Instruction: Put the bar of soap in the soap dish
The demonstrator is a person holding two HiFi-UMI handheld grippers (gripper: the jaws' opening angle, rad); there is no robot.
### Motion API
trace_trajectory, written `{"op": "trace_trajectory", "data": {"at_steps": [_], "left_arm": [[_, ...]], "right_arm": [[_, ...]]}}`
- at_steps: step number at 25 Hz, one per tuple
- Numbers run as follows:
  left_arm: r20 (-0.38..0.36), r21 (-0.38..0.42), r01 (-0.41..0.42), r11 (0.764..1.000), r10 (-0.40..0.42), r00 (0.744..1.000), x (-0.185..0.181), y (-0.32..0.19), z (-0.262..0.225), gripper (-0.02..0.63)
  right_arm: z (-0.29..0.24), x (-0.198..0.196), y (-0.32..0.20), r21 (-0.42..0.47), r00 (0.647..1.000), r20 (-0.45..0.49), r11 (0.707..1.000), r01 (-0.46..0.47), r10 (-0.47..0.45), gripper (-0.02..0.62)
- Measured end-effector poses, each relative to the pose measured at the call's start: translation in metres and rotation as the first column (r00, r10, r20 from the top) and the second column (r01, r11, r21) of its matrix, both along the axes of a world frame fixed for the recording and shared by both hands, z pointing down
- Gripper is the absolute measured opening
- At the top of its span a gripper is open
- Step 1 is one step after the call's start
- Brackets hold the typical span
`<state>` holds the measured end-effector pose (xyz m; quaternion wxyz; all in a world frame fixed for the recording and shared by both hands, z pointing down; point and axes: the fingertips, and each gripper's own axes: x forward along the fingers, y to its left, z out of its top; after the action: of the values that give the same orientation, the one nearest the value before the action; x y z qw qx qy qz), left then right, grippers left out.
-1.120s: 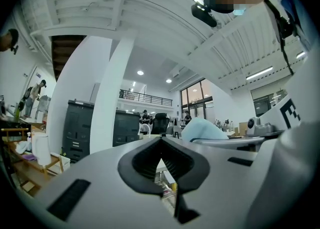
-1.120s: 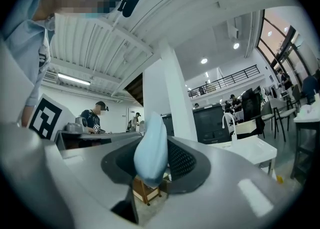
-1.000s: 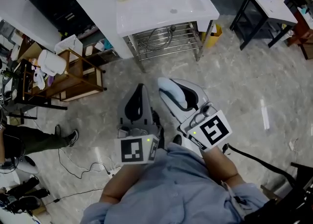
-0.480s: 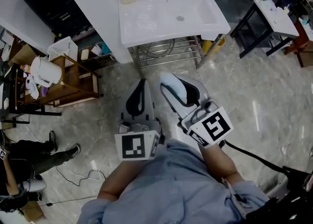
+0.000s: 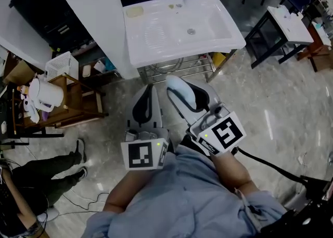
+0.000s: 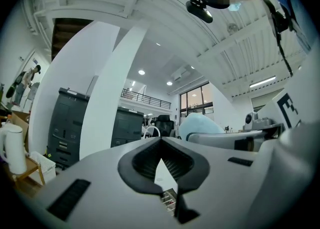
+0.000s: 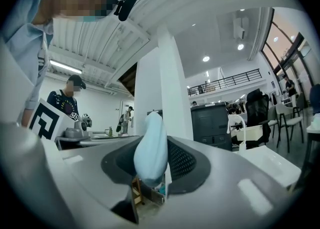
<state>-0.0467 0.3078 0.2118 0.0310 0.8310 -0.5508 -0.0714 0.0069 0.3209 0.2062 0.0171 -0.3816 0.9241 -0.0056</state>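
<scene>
My right gripper [image 7: 152, 140] clamps the pale blue oval bar of soap [image 5: 180, 91]; left gripper [image 6: 160, 145] is clenched, empty; beige oval soap dish [image 5: 135, 11] sits at the white washbasin [image 5: 229, 30] back-left corner; reckon slick soap could squirt out.

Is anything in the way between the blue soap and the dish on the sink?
Nothing visible blocks it. The soap is held in the right gripper, and only bare floor lies before the sink. The dish rests on the sink's back left corner. The left gripper is off to the side.
</scene>
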Motion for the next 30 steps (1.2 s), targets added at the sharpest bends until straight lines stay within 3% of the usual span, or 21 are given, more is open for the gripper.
{"op": "trace_trajectory", "data": {"at_steps": [11,30], "left_arm": [[0.018,-0.032,-0.011,0.999,0.011,1.0,0.008,-0.064,0.016,0.005],[0.07,-0.082,0.03,0.996,-0.024,0.997,0.044,-0.229,0.025,0.005]], "right_arm": [[0.012,0.009,-0.067,-0.02,1.0,0.006,1.0,-0.016,0.016,0.121],[0.022,0.037,-0.23,-0.052,0.998,0.029,0.997,0.058,-0.056,0.121]]}}
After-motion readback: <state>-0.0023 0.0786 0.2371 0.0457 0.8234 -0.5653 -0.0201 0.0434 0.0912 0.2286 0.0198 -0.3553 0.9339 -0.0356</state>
